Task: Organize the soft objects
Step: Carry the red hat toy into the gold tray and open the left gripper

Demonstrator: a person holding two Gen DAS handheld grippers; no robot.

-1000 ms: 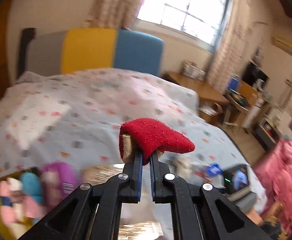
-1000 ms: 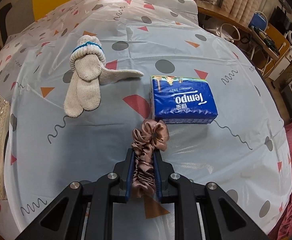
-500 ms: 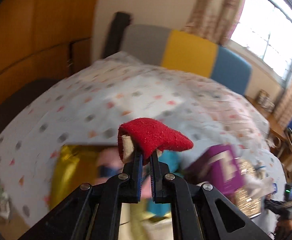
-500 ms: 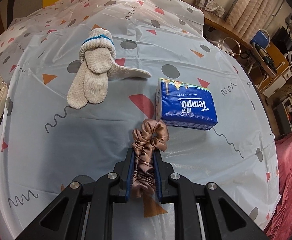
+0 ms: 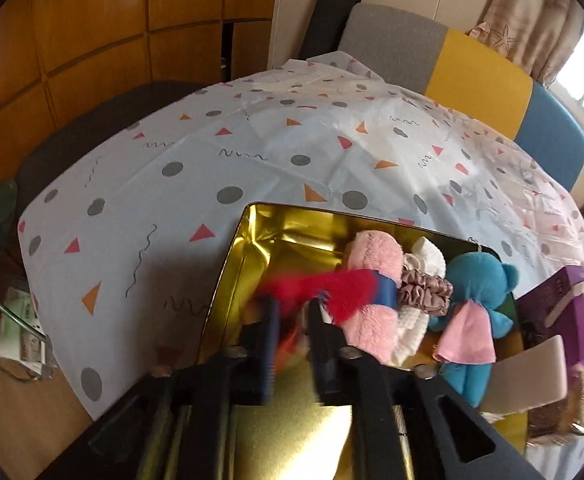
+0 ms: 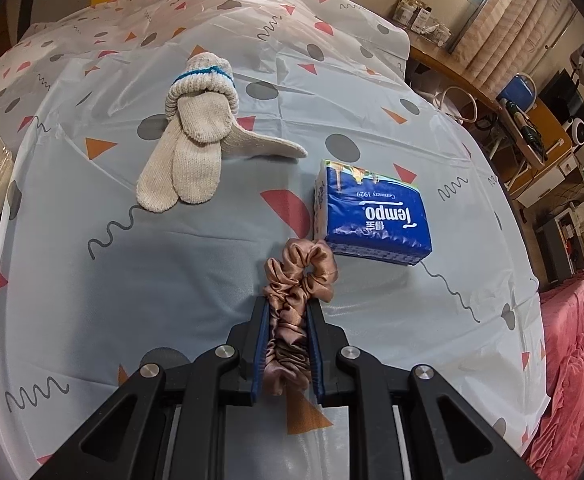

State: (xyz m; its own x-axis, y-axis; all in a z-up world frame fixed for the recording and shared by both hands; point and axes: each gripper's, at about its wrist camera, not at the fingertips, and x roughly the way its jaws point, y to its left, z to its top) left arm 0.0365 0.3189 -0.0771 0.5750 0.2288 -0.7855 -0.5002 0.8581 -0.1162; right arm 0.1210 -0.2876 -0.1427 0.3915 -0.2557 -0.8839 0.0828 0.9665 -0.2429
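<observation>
release is what we read in our left gripper (image 5: 292, 308): its jaws have just been opening above the gold tin (image 5: 252, 240), and the red soft piece (image 5: 332, 286) blurs just ahead of and partly between them, over the pink plush (image 5: 372, 252), so that it drops in among the sorted items. beyond the jaws to the right lie a bronze scrunchie (image 5: 424, 290) and a blue teddy (image 5: 476, 280). our right gripper (image 6: 288, 312) clenches a brown scrunchie (image 6: 292, 300), with the tissue pack (image 6: 372, 212) just ahead to the right and the knit gloves (image 6: 192, 140) further ahead to the left, which we judge are waiting for the tin.

Black plastic gripper (image 6: 286, 312) frames, silver screws, jaws lined with blue pads.
</observation>
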